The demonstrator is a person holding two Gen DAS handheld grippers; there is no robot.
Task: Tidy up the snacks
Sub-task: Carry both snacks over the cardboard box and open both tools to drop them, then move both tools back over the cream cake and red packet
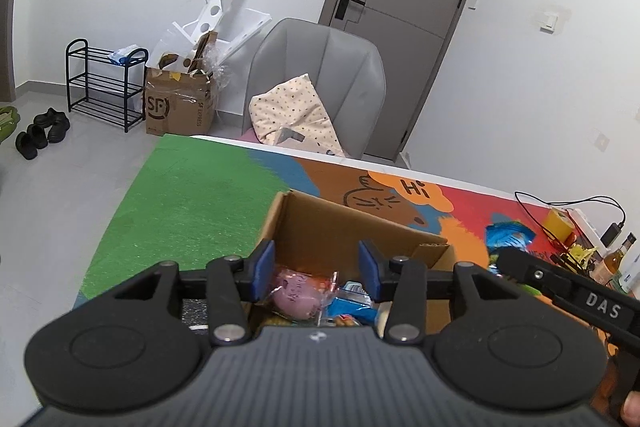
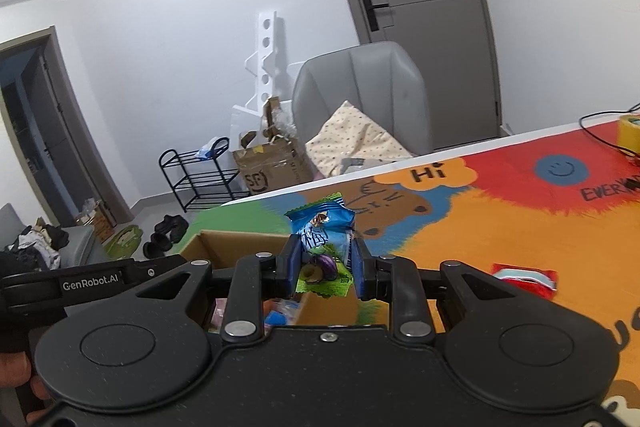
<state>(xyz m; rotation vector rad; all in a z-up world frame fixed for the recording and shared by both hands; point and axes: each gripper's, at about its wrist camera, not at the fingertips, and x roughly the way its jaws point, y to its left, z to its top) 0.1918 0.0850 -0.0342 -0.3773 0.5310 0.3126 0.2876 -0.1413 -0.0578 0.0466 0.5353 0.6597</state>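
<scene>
Right gripper (image 2: 325,267) pinched a blue snack pack (image 2: 322,227) just beside the box (image 2: 224,247) near the mat's green end; left gripper (image 1: 316,269) hung spread over the box.

The left gripper's (image 1: 318,273) body hides the near part of the cardboard box (image 1: 340,227) and most snacks inside. In the right wrist view, the tape roll (image 2: 629,131) is cut by the right edge, as is the mat's lettering (image 2: 608,191).

Colourful table mat (image 2: 500,223): cardboard box (image 1: 340,227), probably red packet (image 2: 524,275).
</scene>
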